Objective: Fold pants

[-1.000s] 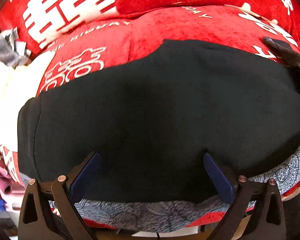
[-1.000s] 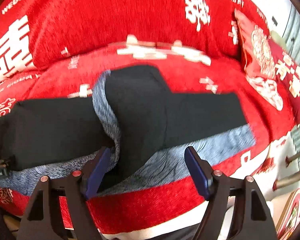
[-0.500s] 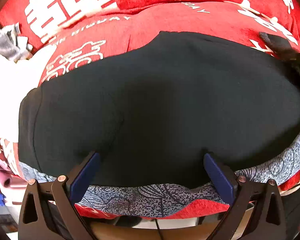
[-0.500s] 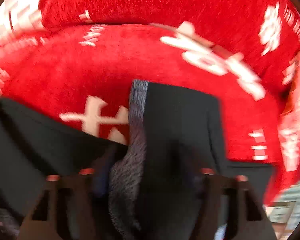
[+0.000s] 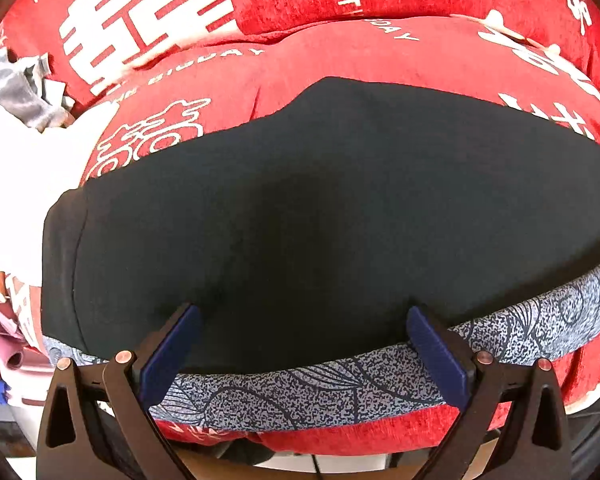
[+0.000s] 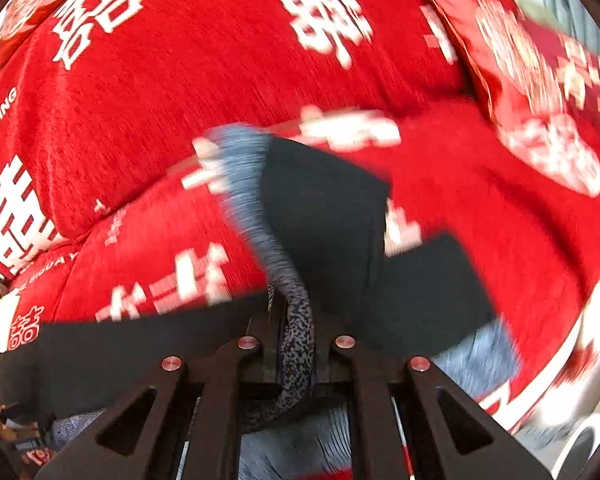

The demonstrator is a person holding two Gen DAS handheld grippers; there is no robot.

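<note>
Black pants [image 5: 320, 216] with a blue-grey patterned inner side [image 5: 340, 384] lie across a red sofa seat. My left gripper [image 5: 300, 344] is open and hovers over the near edge of the waist end, touching nothing. In the right wrist view my right gripper [image 6: 296, 344] is shut on a fold of the pants [image 6: 296, 332], where the patterned side shows. One leg [image 6: 324, 208] stretches away from it across the seat, lifted and blurred.
The sofa is covered in red cloth with white characters [image 5: 148, 28]. A red cushion [image 6: 532, 92] leans at the right end. A pile of pale clothes [image 5: 24, 152] lies at the left end. The sofa's front edge is just below the grippers.
My right gripper has closed on the fold of the pants and is pulling it up and back, with motion blur. My left gripper has drawn slightly nearer the pants and stays open.
</note>
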